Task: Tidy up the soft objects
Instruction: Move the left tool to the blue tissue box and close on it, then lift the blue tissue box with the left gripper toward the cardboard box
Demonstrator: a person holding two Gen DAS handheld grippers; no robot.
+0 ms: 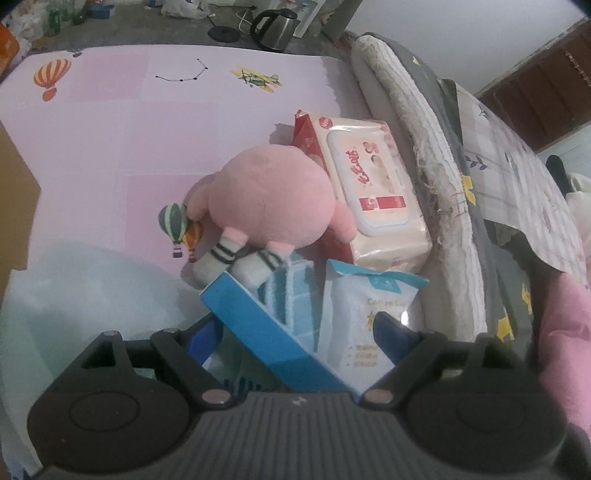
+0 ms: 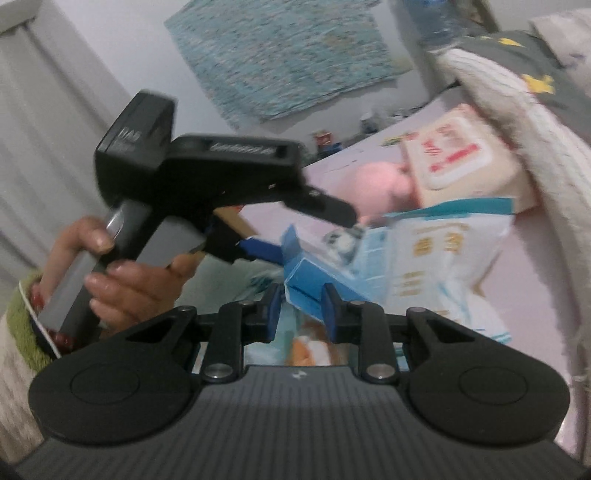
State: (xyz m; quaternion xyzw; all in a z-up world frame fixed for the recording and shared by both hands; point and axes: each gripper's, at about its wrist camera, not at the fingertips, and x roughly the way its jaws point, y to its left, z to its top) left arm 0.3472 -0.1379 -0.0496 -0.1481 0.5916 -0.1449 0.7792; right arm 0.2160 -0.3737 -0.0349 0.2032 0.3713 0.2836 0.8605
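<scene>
Pinching the near corner of the blue box [image 2: 314,280], your right tongs [image 2: 301,314] have their blue pads pressed in on its cardboard, though that view is blurred. Your left tongs [image 1: 299,332] stand spread wide, one finger on either side of the same blue box [image 1: 273,325], with no pad touching it. Your left hand [image 2: 122,273] grips the grey handle of that tool, seen from the right wrist view.

The box sits tilted on the pink mat [image 1: 110,147], near its right edge where the mattress [image 1: 417,155] rises. A pink plush toy [image 1: 269,195] lies just beyond the box, its striped-sock feet resting on the box's far rim. The red-and-cream wet wipes pack [image 1: 373,192] leans beside the plush, against the mattress edge. A white and blue tissue pack [image 1: 365,314] stands touching the box's right side. At the far end of the mat, a kettle [image 1: 275,27] stands on the floor
</scene>
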